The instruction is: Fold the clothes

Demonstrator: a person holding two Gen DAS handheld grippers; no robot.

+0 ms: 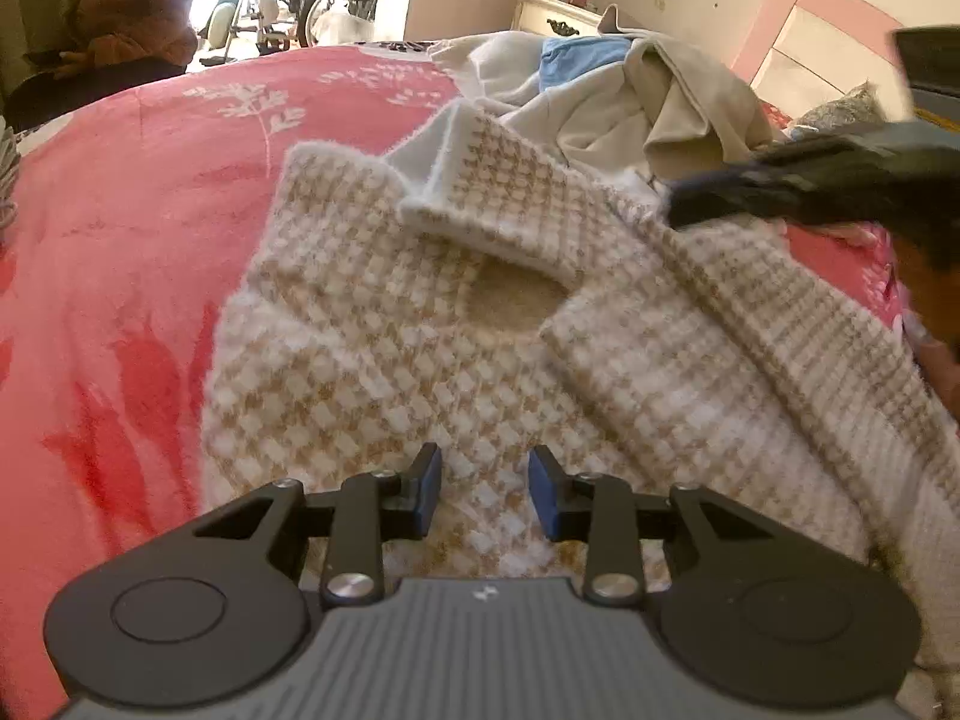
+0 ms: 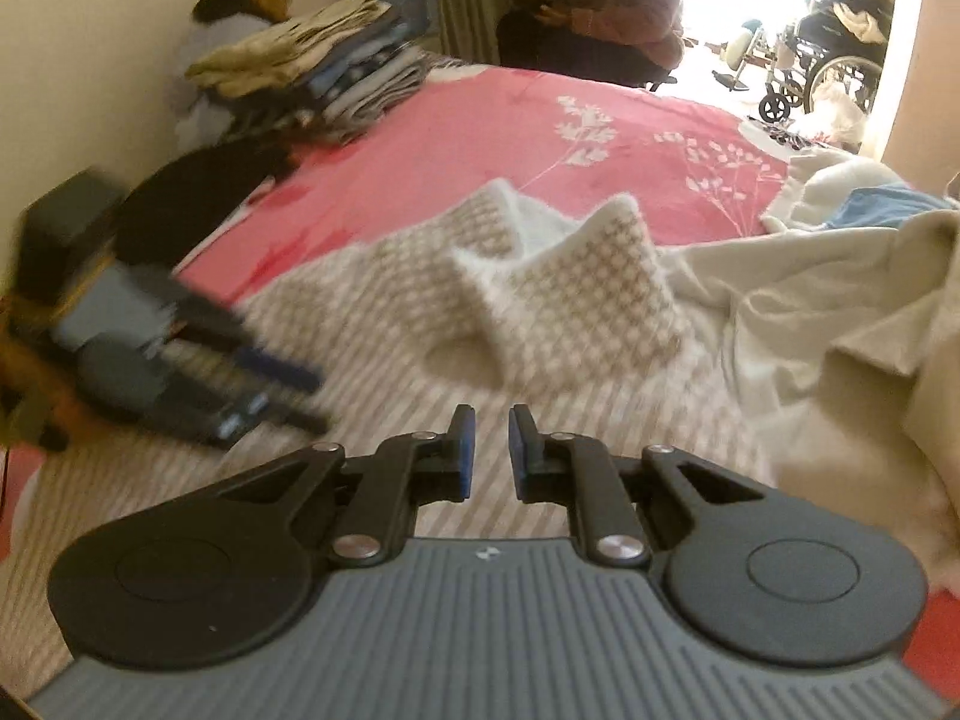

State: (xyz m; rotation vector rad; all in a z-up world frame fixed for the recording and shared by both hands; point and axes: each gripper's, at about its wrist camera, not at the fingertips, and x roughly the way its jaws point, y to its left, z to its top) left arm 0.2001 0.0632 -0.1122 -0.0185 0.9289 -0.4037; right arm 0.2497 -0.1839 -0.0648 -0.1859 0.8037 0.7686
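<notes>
A fuzzy beige-and-white houndstooth sweater (image 1: pixel 384 360) lies on the pink bedspread (image 1: pixel 120 228), neck hole up, with one sleeve folded across its body. My left gripper (image 1: pixel 485 492) is open and empty just above the sweater's lower body. My right gripper (image 2: pixel 487 450) is open with a narrow gap, empty, low over the same sweater (image 2: pixel 558 306), facing the raised sleeve cuffs. In the left wrist view the right gripper (image 1: pixel 798 180) shows blurred at the right, over the sweater's sleeve. In the right wrist view the left gripper (image 2: pixel 240 360) shows blurred at the left.
A heap of unfolded cream and blue clothes (image 1: pixel 630 96) lies beyond the sweater. A stack of folded clothes (image 2: pixel 324 66) sits at the bed's far corner. A seated person (image 2: pixel 606 12), a crouching person (image 2: pixel 234 18), a wheelchair (image 2: pixel 834 60), a white nightstand (image 1: pixel 558 15) and a pink headboard (image 1: pixel 804 30) surround the bed.
</notes>
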